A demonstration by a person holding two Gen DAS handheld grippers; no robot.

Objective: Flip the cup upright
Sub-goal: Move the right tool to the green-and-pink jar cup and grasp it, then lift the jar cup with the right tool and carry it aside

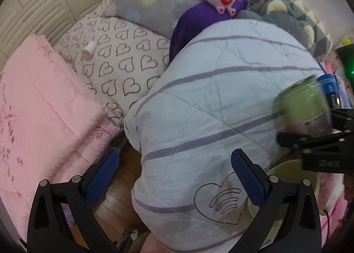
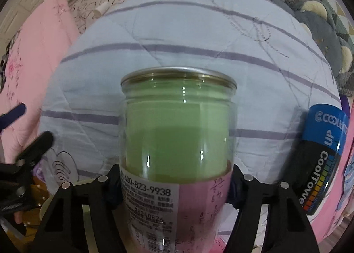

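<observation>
- Two views disagree on detail: only the right wrist shows the cup [image 2: 177, 142] close, clear with a green inside, a silver rim at its far end and a printed label near the fingers.
- Right gripper [image 2: 172, 186] is clamped on the cup's labelled end.
- Left wrist shows the cup [image 1: 303, 107] blurred at the right edge, above the striped quilt [image 1: 210, 98].
- Left gripper [image 1: 174, 177] stands spread apart, holding nothing.
- Blue can [image 2: 320, 155] shows fully only from the right wrist.
</observation>
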